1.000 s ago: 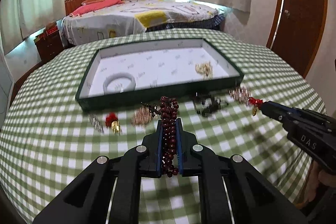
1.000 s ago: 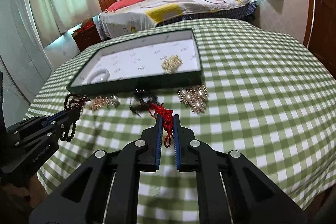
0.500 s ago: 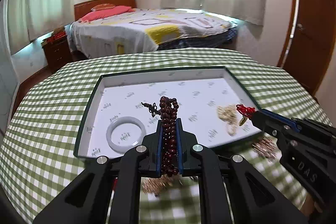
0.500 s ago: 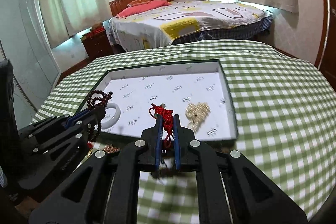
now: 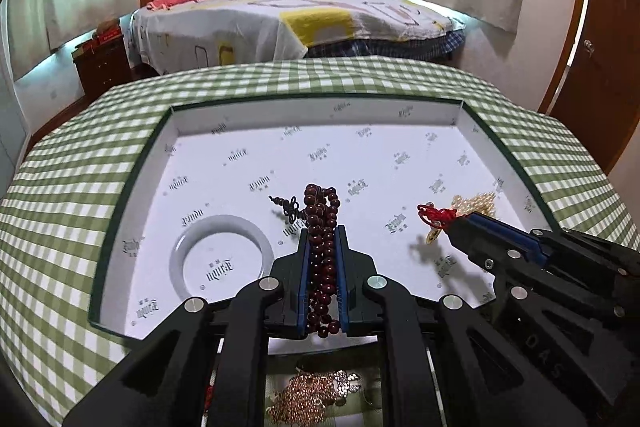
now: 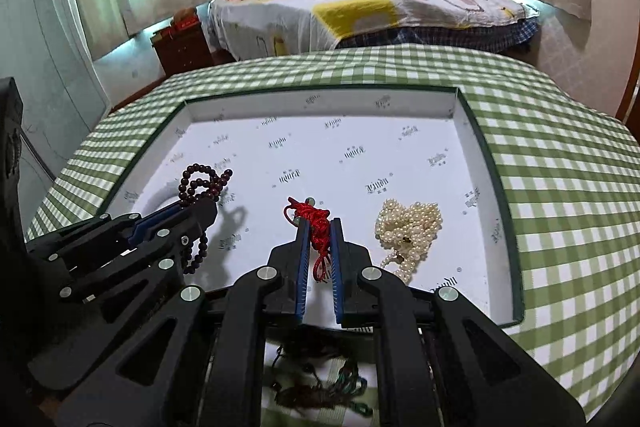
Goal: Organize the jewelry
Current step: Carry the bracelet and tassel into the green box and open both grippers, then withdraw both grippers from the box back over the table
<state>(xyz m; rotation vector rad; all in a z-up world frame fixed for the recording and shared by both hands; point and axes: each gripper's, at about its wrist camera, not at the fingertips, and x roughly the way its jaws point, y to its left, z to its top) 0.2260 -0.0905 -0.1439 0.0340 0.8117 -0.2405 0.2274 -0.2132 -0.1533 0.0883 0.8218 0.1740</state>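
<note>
The left tool (image 5: 322,239) pinched a limp wooden bead strand (image 5: 320,227) mid-length. The right tool (image 6: 318,227) pinched a light, floppy red cord charm (image 6: 310,217) by its knot, pearls (image 6: 410,227) just right of it.

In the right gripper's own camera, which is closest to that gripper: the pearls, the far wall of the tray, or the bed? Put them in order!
From the right gripper, which is clamped on a red cord:
1. The pearls, just to its right, lying in the tray.
2. The tray's far wall, straight ahead across the white floor.
3. The bed, well beyond the table, at the back of the room.
</note>
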